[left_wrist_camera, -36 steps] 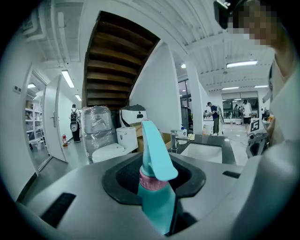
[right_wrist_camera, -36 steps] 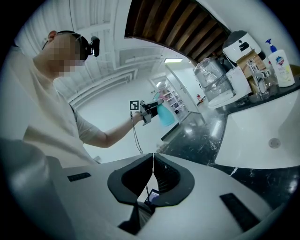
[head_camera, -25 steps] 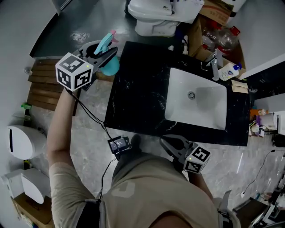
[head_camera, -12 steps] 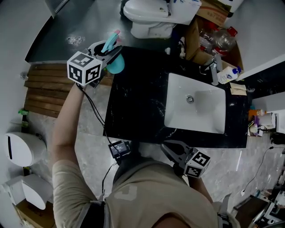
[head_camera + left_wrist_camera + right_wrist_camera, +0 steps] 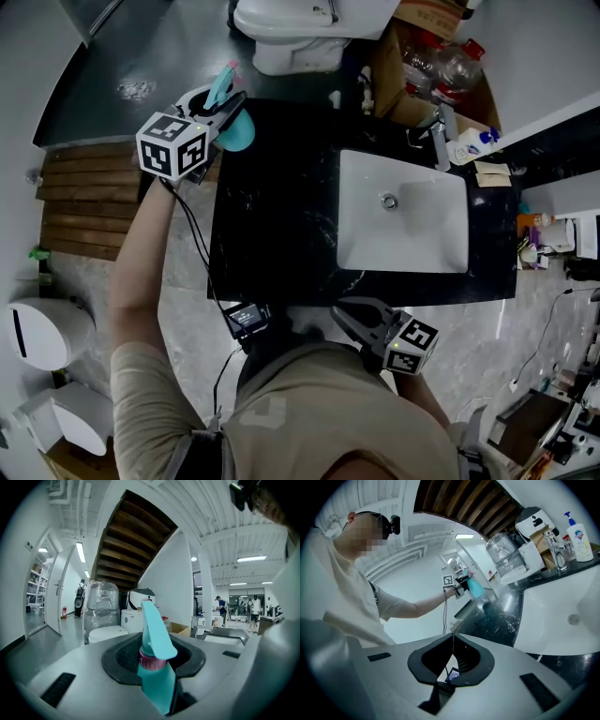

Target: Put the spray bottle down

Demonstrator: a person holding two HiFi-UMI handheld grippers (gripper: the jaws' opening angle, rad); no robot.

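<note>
Left gripper (image 5: 228, 101) grasps the teal spray bottle (image 5: 157, 686), jaws pressed on both sides of its body, with the trigger head rising above them in the left gripper view. From the head view, bottle and gripper sit at the black counter's (image 5: 272, 216) ten o'clock corner; whether the bottle touches the top I cannot tell. Right gripper (image 5: 451, 637) is clenched on nothing, at the counter's six o'clock edge. White sink (image 5: 403, 234) lies at the bottle's four o'clock, well apart.
</note>
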